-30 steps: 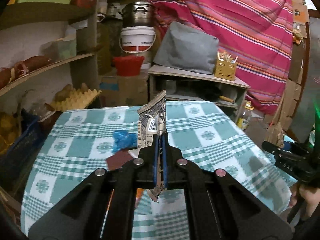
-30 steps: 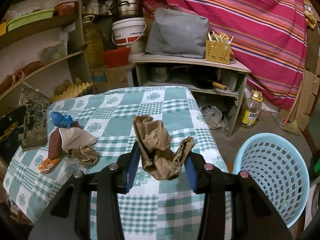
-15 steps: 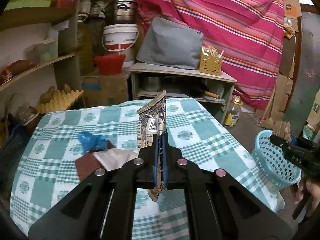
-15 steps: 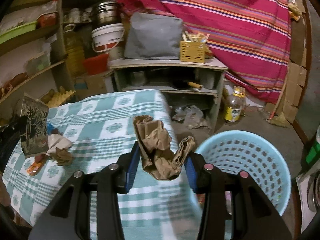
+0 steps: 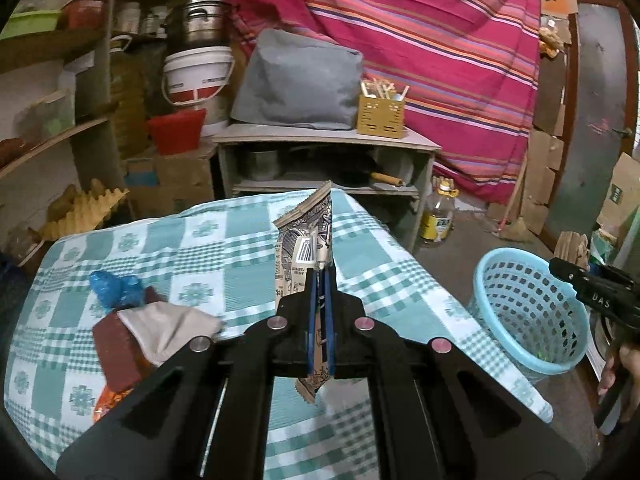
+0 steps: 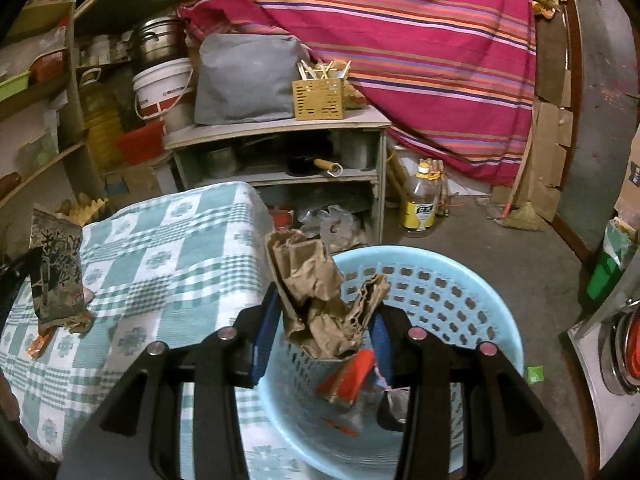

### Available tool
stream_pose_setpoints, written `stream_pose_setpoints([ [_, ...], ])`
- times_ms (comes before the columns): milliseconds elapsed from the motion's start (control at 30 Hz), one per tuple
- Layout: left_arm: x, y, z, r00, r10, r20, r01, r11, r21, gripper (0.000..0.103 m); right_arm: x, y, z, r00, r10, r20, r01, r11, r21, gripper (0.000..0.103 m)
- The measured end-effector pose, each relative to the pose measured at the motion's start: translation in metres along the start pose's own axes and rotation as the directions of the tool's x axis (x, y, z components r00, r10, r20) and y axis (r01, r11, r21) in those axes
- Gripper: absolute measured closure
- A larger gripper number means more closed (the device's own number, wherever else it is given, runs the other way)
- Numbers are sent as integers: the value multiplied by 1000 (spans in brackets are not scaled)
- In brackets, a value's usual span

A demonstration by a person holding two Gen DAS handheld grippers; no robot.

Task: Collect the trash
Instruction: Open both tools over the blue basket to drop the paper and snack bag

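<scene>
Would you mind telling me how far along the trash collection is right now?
Done: the light blue plastic basket already holds some trash, including a red-orange wrapper. In hand: the right claw grips a crumpled brown paper bag over the basket; the left claw pinches a flat printed packet. Left on the checked tablecloth: a blue plastic scrap, a beige paper and a dark brown wrapper.

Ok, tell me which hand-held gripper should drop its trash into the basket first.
Right. The right hand-held gripper holds the crumpled brown paper bag over the blue basket; the left hand-held gripper, shut on a printed wrapper, is above the checked tablecloth.
</scene>
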State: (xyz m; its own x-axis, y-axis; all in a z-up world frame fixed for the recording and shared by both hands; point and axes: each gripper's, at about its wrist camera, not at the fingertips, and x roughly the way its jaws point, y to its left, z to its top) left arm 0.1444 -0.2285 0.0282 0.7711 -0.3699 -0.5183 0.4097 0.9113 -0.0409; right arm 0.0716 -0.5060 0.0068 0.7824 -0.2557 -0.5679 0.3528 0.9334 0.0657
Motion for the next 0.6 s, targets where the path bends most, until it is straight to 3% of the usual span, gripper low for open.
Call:
stream_pose_setpoints([
  [267, 10, -47, 0, 997, -75, -7, 75, 996, 47, 101, 3, -31, -1, 999, -35, -17, 35, 999, 6, 61],
  [600, 32, -133, 3, 976, -215, -36, 217, 970, 110, 101, 6, -75, -8, 997, -67, -45, 68, 997, 36, 61],
])
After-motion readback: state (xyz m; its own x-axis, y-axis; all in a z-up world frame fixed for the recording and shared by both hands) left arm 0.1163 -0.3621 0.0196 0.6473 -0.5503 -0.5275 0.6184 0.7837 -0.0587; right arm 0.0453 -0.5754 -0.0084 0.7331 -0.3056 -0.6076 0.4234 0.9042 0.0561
